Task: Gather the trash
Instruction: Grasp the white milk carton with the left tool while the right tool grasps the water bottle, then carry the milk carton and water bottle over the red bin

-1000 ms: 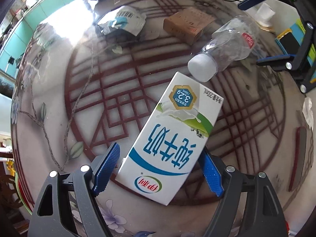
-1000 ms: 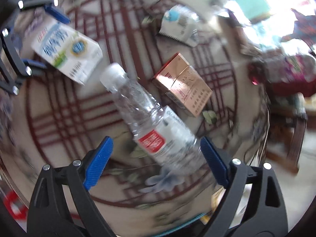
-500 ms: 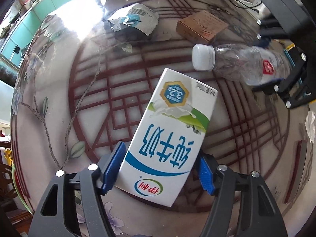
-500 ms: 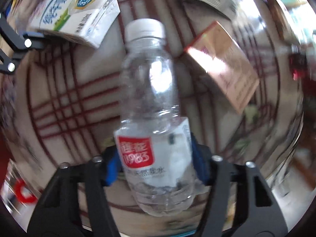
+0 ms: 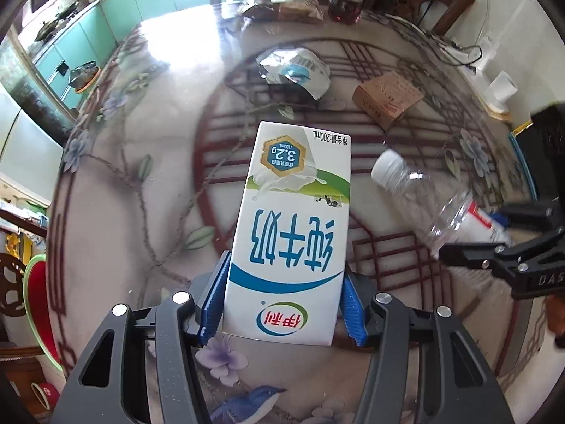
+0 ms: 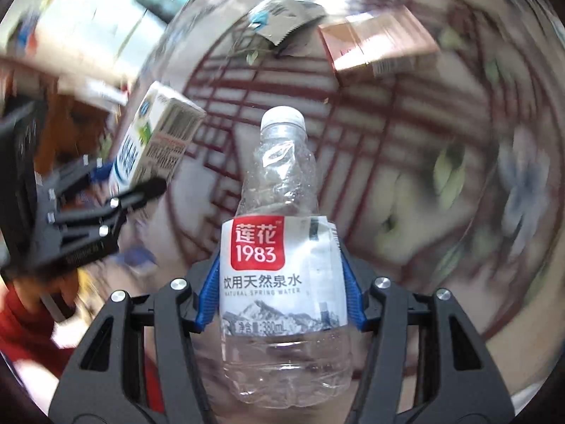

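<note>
A patterned glass table [image 5: 148, 190] lies below. The left gripper [image 5: 282, 304], its jaws just closed, clamps a white milk carton [image 5: 293, 226] reading "3.2" and "200mL". The right gripper [image 6: 279, 293] clamps a clear bottle [image 6: 282, 247] labelled "1983", "Natural Spring Water".

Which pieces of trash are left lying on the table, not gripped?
The torn wrapper and the brown cardboard box. The milk carton sits in the left gripper, the bottle in the right gripper.
</note>
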### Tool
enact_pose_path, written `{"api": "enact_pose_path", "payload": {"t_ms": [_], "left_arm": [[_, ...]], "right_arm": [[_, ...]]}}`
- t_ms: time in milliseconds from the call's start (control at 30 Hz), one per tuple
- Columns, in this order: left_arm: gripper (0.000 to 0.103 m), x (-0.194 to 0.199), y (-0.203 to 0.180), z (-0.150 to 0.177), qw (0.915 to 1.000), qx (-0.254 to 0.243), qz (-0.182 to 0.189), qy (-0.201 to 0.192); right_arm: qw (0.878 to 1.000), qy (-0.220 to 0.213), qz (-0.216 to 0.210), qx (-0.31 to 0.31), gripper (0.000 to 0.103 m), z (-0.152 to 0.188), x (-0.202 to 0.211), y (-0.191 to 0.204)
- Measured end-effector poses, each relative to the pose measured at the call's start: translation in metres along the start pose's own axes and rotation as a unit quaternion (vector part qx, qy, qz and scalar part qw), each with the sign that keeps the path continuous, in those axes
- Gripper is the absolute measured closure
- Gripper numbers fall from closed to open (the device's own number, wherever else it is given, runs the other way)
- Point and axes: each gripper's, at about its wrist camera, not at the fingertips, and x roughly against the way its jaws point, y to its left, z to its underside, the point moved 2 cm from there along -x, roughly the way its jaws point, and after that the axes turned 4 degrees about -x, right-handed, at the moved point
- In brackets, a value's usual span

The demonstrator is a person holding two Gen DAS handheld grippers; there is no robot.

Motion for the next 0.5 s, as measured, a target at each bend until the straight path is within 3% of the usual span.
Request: {"api": "enact_pose_path", "payload": {"t_ms": [100, 233, 367, 500], "left_arm": [[0.05, 0.013, 0.003, 0.005, 0.9998, 0.004, -0.012, -0.017], [0.05, 0.033, 0.012, 0.015, 0.9992, 0.011, -0.019, -0.035], [0.05, 0.045, 0.026, 0.032, 0.9988, 0.018, -0.016, -0.042], [0.05, 0.05, 0.037, 0.046, 0.9987, 0.013, -0.014, -0.046]], "right_arm": [[0.995, -0.038, -0.062, -0.076, 0.048, 0.021, 0.004, 0.006], [0.985, -0.071, -0.098, -0.122, 0.048, 0.032, 0.009, 0.022], [0.992, -0.064, -0.04, -0.102, 0.048, 0.04, -0.007, 0.05], [0.997, -0.035, 0.047, -0.057, 0.047, 0.048, -0.031, 0.062]]}}
